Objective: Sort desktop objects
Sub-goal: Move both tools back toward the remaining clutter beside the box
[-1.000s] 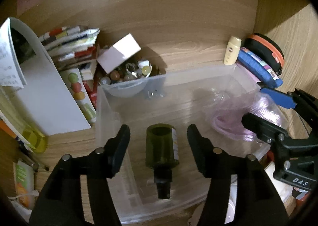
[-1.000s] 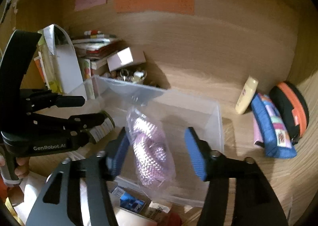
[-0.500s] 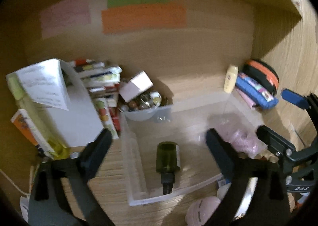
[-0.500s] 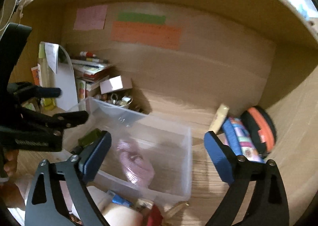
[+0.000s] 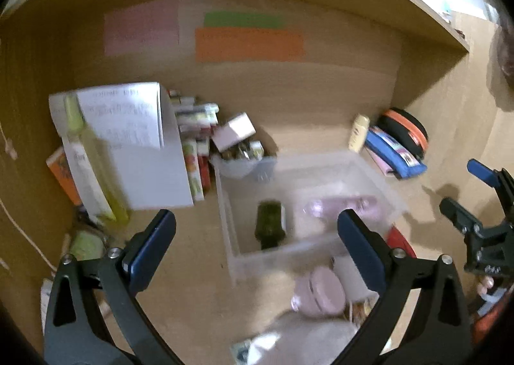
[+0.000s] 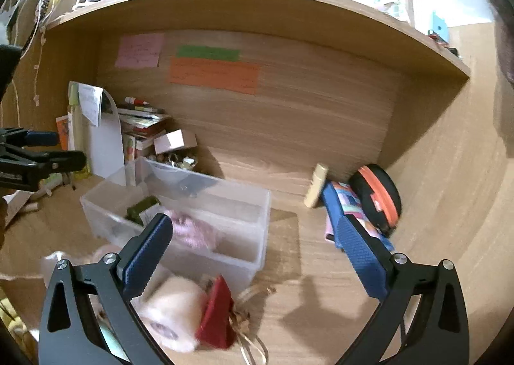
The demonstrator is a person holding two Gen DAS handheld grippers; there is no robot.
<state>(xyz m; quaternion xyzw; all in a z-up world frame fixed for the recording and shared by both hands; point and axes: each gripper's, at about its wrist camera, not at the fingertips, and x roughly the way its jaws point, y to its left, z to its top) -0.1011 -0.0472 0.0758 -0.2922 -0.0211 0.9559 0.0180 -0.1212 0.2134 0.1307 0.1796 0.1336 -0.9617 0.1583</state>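
Left wrist view: the left gripper (image 5: 257, 236) fingers are still opening, nothing between them. At 12 o'clock, a green bottle (image 5: 270, 223) lies in the clear bin (image 5: 225, 204).

Right wrist view: the right gripper (image 6: 253, 255) fingers are likewise opening, empty. A pink bundle (image 6: 192, 233) rests in the bin. Deposit is judged complete; next, the red pouch (image 6: 218, 313) at 6 o'clock on the counter (image 6: 305, 268) is to be approached.

My left tongs (image 5: 256, 243) and right tongs (image 6: 257, 246) wear dark blue ribbed pads on black arms. The light wood-grain tabletop (image 6: 321, 268) carries a clear plastic bin (image 6: 257, 204) holding a dark olive-green glass bottle (image 5: 270, 220) and a pale pink woven bundle (image 6: 192, 233). A pink paper note (image 6: 138, 50), a green strip (image 6: 208, 52) and an orange sheet (image 6: 214, 75) hang behind. A round black case with orange trim (image 6: 377, 198) leans beside a blue patterned pouch (image 6: 345, 201).
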